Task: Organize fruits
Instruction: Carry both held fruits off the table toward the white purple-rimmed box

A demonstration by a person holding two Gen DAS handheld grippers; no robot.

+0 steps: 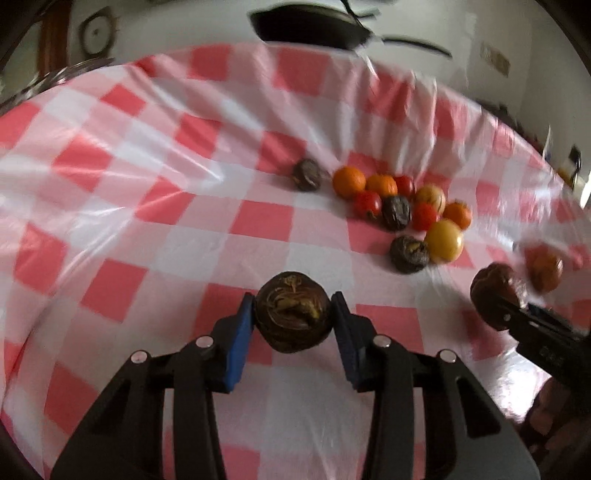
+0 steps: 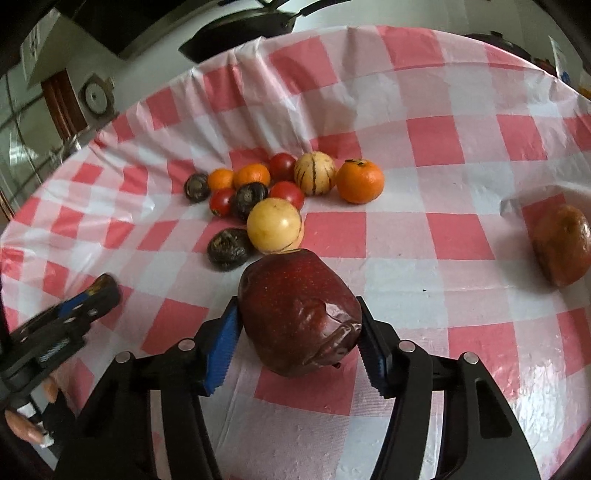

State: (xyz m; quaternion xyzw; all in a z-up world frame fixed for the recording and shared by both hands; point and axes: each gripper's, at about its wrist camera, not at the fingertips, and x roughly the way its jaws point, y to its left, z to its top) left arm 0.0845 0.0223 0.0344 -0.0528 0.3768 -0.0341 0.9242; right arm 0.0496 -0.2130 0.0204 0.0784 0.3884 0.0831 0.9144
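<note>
My left gripper [image 1: 293,317] is shut on a dark, wrinkled round fruit [image 1: 293,295], with a blue pad pressed on each side, just above the red-and-white checked tablecloth [image 1: 147,184]. My right gripper [image 2: 297,325] is shut on a dark red apple [image 2: 291,302] with a bruised, wrinkled patch. In the left wrist view that apple [image 1: 493,295] shows at the right edge. A cluster of loose fruit [image 2: 280,192] lies beyond both grippers: oranges, red tomatoes, dark wrinkled fruits and pale yellow striped ones. The left gripper [image 2: 92,295] appears at the lower left of the right wrist view.
A brownish fruit [image 2: 561,243] lies apart at the right, near a fold in the cloth. A black pan [image 2: 240,33] sits past the table's far edge. A person's fingers [image 2: 22,424] hold the left gripper's handle. Bare cloth stretches to the left [image 1: 110,221].
</note>
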